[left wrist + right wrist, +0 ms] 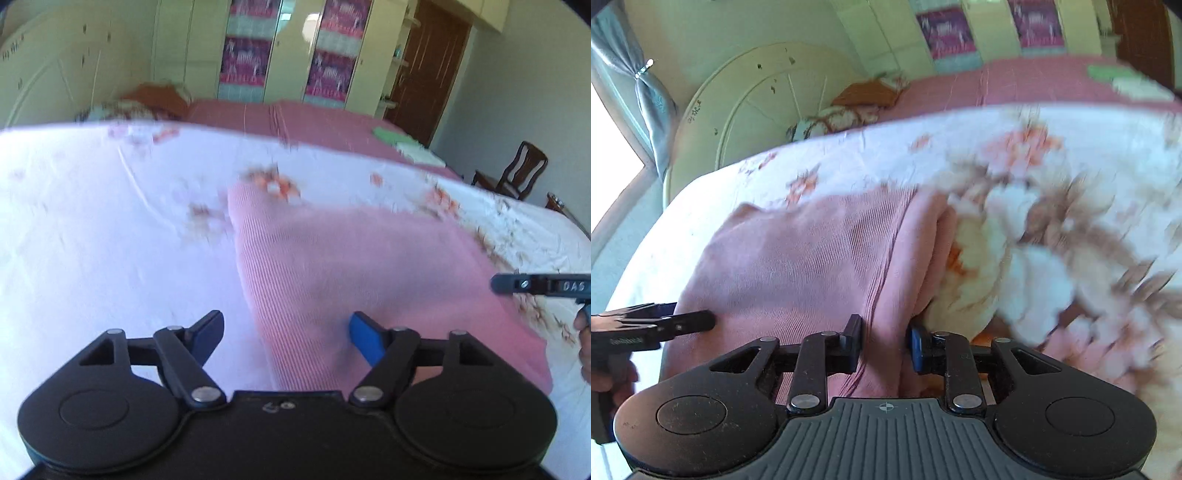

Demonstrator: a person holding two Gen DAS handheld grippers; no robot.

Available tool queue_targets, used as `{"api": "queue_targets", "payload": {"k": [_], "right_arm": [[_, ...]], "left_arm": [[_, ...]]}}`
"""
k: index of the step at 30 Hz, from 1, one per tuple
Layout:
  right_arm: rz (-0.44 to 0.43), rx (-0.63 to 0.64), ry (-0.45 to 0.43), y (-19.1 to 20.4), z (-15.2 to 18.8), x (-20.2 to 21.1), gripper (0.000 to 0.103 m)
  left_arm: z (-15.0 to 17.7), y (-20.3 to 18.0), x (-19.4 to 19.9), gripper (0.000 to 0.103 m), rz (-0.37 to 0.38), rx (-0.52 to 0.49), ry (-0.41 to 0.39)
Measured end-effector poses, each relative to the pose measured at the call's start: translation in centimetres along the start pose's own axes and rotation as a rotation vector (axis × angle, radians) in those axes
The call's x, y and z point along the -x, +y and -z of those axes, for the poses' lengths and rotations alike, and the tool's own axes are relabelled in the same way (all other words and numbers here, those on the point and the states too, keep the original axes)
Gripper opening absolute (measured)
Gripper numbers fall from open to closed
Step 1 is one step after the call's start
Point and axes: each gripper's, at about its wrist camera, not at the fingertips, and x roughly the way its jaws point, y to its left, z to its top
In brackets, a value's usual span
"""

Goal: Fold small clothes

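A pink ribbed garment lies on a white floral bedsheet. My left gripper is open, its fingers straddling the garment's near left edge. In the right wrist view the same garment shows a folded, bunched edge running toward the camera. My right gripper has its jaws close together around that bunched pink fold. The right gripper also shows in the left wrist view at the right edge, and the left gripper shows in the right wrist view at the left edge.
The floral sheet covers a bed with a pink cover behind it. A cream headboard, pillows, wardrobes, a brown door and a wooden chair stand around. Green and white cloths lie at the bed's far right.
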Motion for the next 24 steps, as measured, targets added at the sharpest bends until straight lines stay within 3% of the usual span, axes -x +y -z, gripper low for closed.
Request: {"api": "queue_targets", "payload": {"k": [2, 4, 7, 9, 12, 14, 18, 22, 24], "right_arm": [[0.019, 0.037, -0.080, 0.5, -1.1, 1.9, 0.026], [0.028, 0.068, -0.103, 1.2, -2.4, 1.8, 0.025], [0.020, 0.111, -0.037, 2.0, -3.4, -0.5, 0.019], [0.110, 0.152, 0.058, 2.0, -3.1, -3.3, 0.016], [0.120, 0.123, 0.059, 1.0, -2.6, -3.8, 0.016], [0.147, 0.126, 0.012, 1.7, -2.4, -1.7, 0.016], [0.052, 0.184, -0.031, 3.8, 0.4, 4.4, 0.016], [0.017, 0.311, 0.040, 6.5, 4.5, 6.7, 0.016], [0.095, 0.365, 0.084, 6.7, 6.0, 5.4, 0.016]], "left_arm": [[-1.2, 0.2, 0.1, 0.055, 0.005, 0.006, -0.046], [-2.3, 0.2, -1.1, 0.054, -0.007, -0.004, -0.032], [-2.3, -0.1, -4.5, 0.052, -0.048, -0.032, 0.058], [-2.0, 0.1, -5.1, 0.055, -0.039, -0.016, 0.054], [-2.0, 0.2, -3.6, 0.050, -0.045, -0.014, 0.038], [-1.1, 0.1, -0.9, 0.050, -0.022, -0.033, 0.000], [2.5, -0.4, 3.6, 0.049, -0.002, -0.042, -0.010], [6.6, -1.0, 4.8, 0.050, 0.015, 0.005, 0.042], [8.3, -1.6, 4.1, 0.054, -0.016, -0.014, 0.083]]}}
